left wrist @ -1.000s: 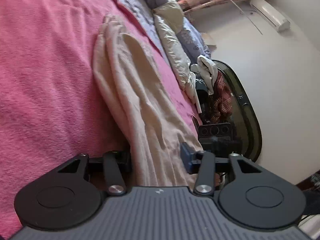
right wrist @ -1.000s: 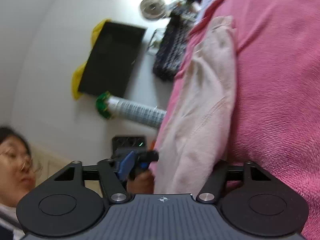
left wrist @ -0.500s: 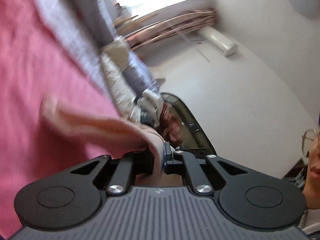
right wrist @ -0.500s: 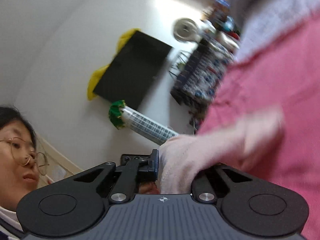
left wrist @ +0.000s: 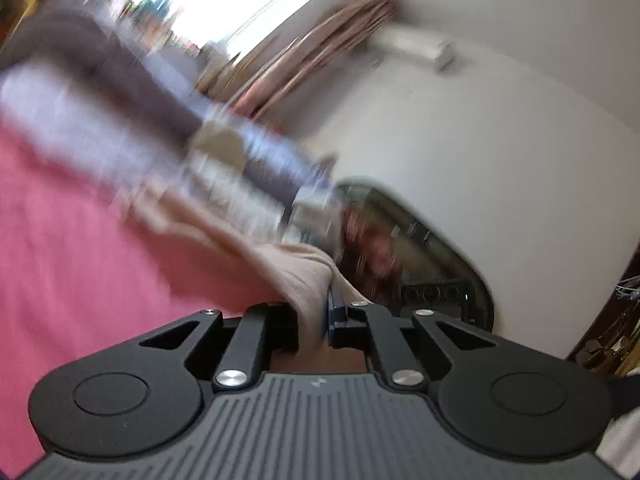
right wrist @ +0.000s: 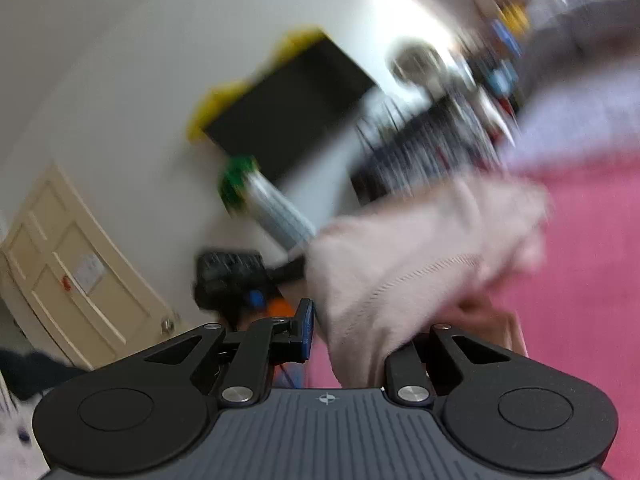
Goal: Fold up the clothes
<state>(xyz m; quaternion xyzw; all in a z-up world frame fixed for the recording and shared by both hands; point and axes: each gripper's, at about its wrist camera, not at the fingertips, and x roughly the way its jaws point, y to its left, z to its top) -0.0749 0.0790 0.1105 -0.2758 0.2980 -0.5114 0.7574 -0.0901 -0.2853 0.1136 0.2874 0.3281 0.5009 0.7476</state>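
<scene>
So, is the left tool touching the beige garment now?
Touching. In the left wrist view, the left tool has its two fingers closed on a bunched fold of the beige garment, and no gap shows at the cloth.

We see the garment [left wrist: 296, 264] running from between the left tongs [left wrist: 320, 320] forward and leftward over the bedspread [left wrist: 80, 260]. Between the right tongs [right wrist: 352, 340] it bunches, bedspread to their right, door [right wrist: 68, 276] far left.

Each camera sits right behind its own tool, looking forward and close. Both views share the pink bed [left wrist: 80, 260] and the pale cloth [right wrist: 420, 256].
</scene>
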